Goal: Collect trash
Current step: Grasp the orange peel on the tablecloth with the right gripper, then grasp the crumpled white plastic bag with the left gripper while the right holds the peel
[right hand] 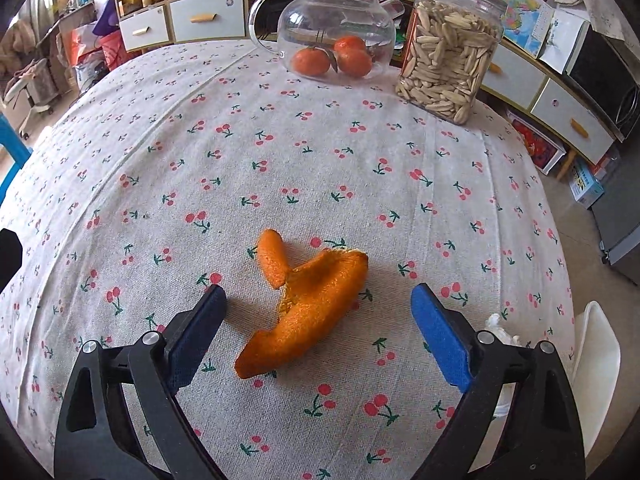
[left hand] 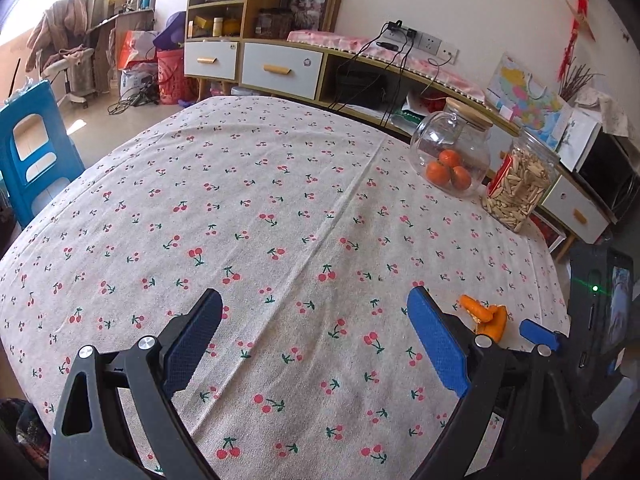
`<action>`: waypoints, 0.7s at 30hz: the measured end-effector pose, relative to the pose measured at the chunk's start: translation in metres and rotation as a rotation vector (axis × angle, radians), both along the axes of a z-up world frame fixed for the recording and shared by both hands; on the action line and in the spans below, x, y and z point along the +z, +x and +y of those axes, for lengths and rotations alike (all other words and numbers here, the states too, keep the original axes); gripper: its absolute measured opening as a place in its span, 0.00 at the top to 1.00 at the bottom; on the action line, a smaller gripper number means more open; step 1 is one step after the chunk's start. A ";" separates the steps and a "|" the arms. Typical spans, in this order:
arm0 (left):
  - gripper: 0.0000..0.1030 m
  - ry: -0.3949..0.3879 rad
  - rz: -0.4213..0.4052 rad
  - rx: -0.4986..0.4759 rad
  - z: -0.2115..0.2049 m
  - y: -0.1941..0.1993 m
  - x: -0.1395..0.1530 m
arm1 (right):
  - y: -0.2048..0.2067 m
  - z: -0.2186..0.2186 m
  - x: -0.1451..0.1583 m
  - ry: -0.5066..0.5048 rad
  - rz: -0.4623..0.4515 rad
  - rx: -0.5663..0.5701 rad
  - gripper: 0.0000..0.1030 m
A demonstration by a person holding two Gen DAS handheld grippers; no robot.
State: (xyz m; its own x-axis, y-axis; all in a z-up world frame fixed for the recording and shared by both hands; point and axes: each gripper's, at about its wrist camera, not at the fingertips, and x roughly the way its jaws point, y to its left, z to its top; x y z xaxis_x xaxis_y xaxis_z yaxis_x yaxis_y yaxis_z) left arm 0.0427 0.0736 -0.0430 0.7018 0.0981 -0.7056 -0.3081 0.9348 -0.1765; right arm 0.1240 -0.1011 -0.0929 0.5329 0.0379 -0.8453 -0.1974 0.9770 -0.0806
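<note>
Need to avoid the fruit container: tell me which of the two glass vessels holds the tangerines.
The round glass teapot with the bamboo lid and handle; the straight-sided jar to its right holds pale seeds instead.

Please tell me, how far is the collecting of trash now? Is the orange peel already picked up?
Not yet. Nothing visible is collected. The orange peel lies on the cherry tablecloth, between the open right tongs, whose pads do not touch it. The left tongs are open and empty. Left: close on the peel, lift it and discard it; no bin is in view.
</note>
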 end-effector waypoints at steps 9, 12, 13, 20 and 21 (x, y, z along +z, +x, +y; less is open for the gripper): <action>0.12 -0.022 0.013 0.011 0.004 0.000 -0.006 | 0.000 0.003 -0.001 0.057 -0.010 0.045 0.40; 0.12 -0.023 0.016 0.010 0.003 0.001 -0.008 | -0.003 0.005 0.002 0.073 -0.008 0.068 0.62; 0.12 -0.024 0.018 0.010 0.003 0.001 -0.008 | -0.003 0.005 0.002 0.080 -0.006 0.073 0.65; 0.12 -0.038 0.034 0.003 -0.001 0.004 -0.014 | -0.009 -0.007 0.008 0.118 -0.006 0.060 0.83; 0.12 -0.046 0.038 0.001 -0.003 0.005 -0.014 | -0.010 -0.011 0.012 0.119 -0.016 0.053 0.83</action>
State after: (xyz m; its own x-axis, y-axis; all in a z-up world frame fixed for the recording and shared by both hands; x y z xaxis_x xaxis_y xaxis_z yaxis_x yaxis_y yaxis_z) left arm 0.0473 0.0707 -0.0574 0.6744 0.0657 -0.7354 -0.3159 0.9259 -0.2070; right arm 0.1138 -0.1118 -0.0811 0.5408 0.1661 -0.8246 -0.2490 0.9680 0.0317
